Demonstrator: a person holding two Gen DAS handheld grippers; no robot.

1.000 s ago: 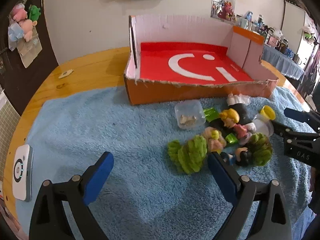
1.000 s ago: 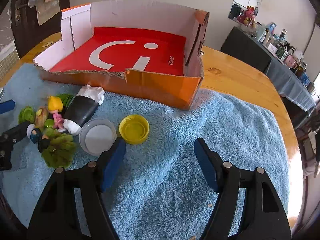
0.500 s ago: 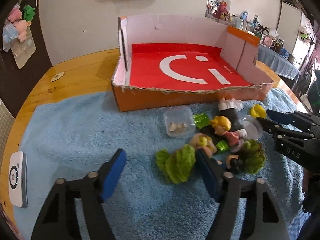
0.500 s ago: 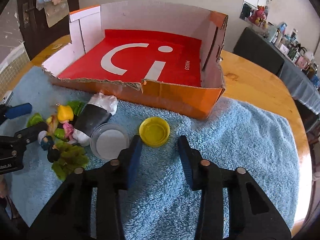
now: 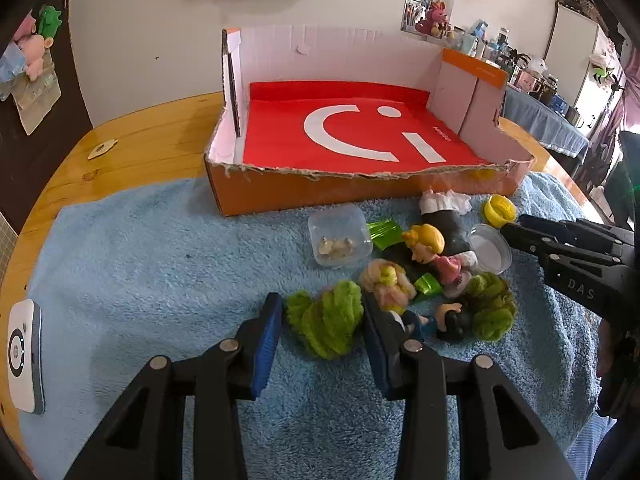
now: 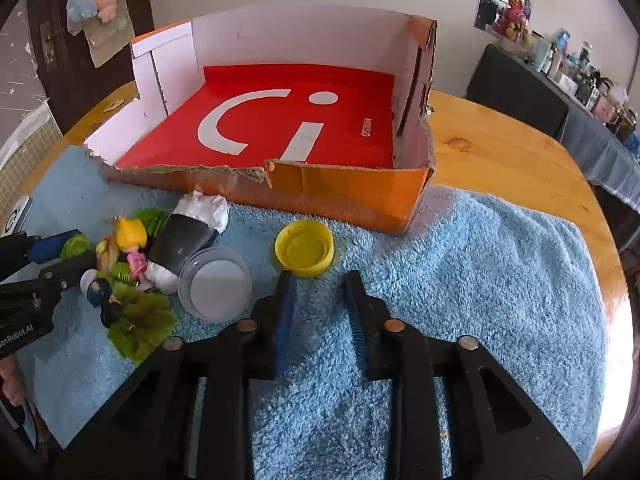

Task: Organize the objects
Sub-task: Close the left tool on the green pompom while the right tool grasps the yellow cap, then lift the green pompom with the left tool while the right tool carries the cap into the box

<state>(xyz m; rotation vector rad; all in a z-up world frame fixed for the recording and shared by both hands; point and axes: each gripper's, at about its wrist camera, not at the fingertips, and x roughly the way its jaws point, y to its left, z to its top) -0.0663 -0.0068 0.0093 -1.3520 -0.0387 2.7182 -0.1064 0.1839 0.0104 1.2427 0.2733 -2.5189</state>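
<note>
Closing on the green fuzzy toy (image 5: 328, 324), the left gripper (image 5: 322, 312) has just been narrowing its jaws; the toy sits between the fingers, and both blue pads appear to meet its pile, pinching it lightly. The right gripper (image 6: 318, 288) has its fingers drawn close, not pressed together, with nothing between them; the yellow cap (image 6: 305, 249) lies just beyond the fingertips, touching or nearly touching the left one. The cardboard box (image 5: 320, 196) stands ahead of both grippers on the blue towel (image 5: 160, 264).

Handling, by judgement: the fuzzy toy is light, soft and compressible; grip across its middle and expect the pile to yield. The cap is light, rigid and smooth; take it across the rim, since a shallow hold could slip.
</note>
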